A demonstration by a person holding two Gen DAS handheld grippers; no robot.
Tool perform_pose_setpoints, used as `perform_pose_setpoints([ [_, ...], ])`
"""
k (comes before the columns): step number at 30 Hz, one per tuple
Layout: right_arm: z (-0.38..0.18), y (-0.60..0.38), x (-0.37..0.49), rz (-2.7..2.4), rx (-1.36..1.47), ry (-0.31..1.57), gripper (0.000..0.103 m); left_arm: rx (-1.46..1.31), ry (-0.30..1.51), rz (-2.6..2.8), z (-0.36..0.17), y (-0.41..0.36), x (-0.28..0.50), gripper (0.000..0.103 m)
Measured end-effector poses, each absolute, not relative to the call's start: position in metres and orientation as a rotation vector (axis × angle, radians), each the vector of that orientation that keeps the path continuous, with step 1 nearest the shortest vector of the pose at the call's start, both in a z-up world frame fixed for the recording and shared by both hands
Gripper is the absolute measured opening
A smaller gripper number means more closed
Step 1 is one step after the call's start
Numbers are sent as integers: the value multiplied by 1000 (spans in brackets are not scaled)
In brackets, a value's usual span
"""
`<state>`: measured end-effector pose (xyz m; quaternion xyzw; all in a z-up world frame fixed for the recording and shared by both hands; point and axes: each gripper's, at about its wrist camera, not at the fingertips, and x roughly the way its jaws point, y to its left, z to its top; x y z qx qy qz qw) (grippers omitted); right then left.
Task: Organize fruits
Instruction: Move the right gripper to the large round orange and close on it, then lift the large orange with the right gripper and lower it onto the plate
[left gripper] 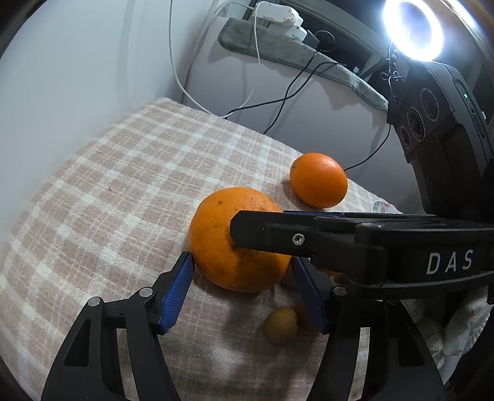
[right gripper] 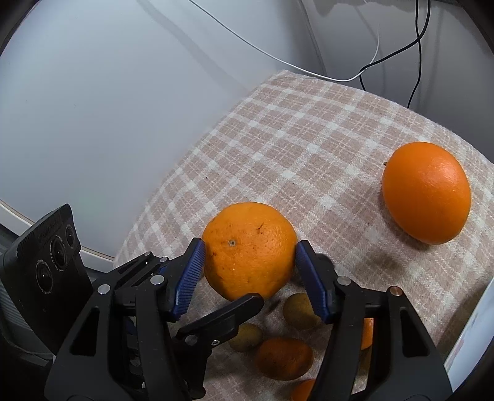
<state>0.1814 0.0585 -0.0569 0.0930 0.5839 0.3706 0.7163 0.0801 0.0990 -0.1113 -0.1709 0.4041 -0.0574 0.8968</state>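
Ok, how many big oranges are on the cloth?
2. The near orange is clamped by the left gripper and right gripper; the far orange lies apart, back right on the cloth. More may hide behind the grippers.

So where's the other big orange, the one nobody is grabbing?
The free orange lies alone on the checked cloth, right of the gripped orange in the right wrist view.

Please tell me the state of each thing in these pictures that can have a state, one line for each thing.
left gripper: jaws shut on the large orange.
right gripper: jaws shut on the same large orange.
large orange: gripped by both grippers; whether it is lifted, cannot tell.
second orange: lying free on the plaid cloth, untouched.
small yellowish fruit: lying loose on the cloth.
ring light: switched on.
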Motion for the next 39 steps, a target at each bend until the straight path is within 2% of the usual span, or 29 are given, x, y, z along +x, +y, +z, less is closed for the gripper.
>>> perform_pose_setpoints([
  [15,-19,18,163,797,234,1218,64,-305,775,-160,-80,66,67,64],
  [29,20,-64,131,635,275,1161,64,-254,746,-324,-58,-9,60,64],
  [39,21,-150,111,489,336,1140,64,-207,769,-454,-56,-77,62,64],
])
